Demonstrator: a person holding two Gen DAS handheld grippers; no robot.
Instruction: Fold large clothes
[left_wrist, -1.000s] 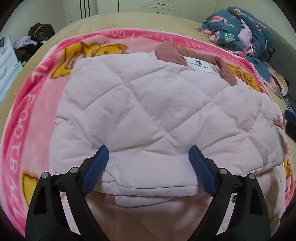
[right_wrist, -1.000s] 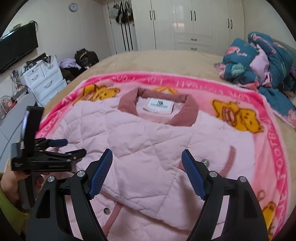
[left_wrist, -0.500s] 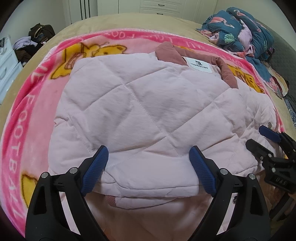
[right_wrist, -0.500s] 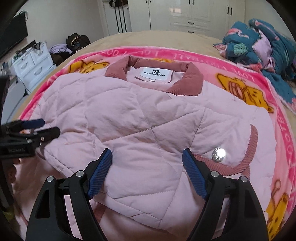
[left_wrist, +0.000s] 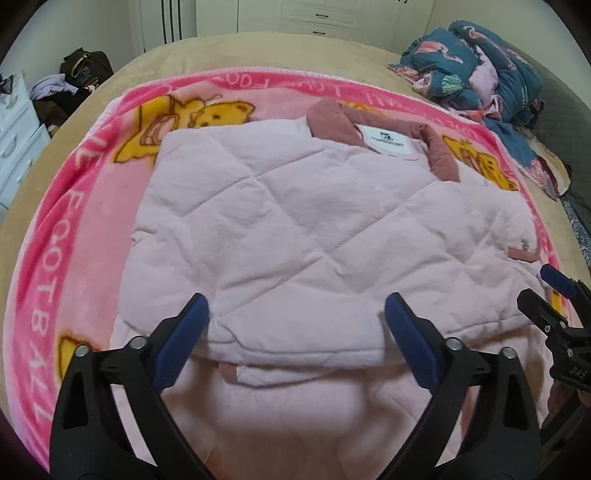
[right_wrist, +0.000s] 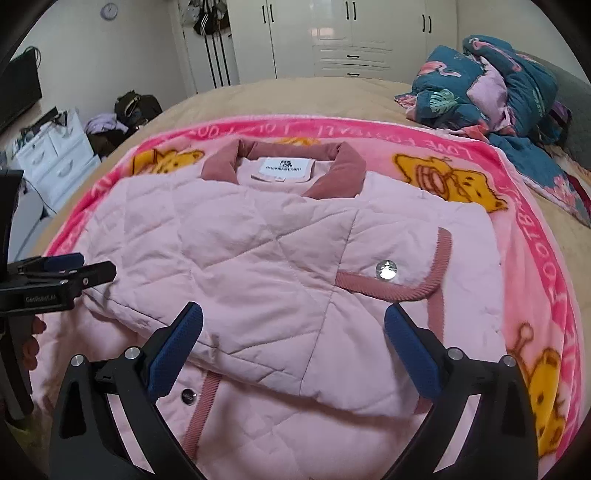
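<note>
A pale pink quilted jacket (left_wrist: 295, 229) with a dusty-rose collar and white label lies on a pink cartoon blanket (left_wrist: 74, 229), its sleeves folded across the body. It also shows in the right wrist view (right_wrist: 258, 266), with rose trim and a silver snap. My left gripper (left_wrist: 293, 332) is open and empty, just above the jacket's near folded edge. My right gripper (right_wrist: 293, 339) is open and empty over the jacket's lower front. Each gripper shows in the other's view, the right gripper (left_wrist: 554, 295) at the jacket's right edge, the left gripper (right_wrist: 74, 266) at its left.
The blanket lies on a tan bed (right_wrist: 295, 92). A heap of blue and pink bedding (right_wrist: 491, 85) sits at the far right. White drawers (right_wrist: 55, 155) and bags stand left of the bed; white wardrobes (right_wrist: 332, 33) stand behind.
The right gripper moved down and closer over the jacket, then pulled back slightly. It came into the left wrist view at the jacket's right edge. The left gripper barely moved.
</note>
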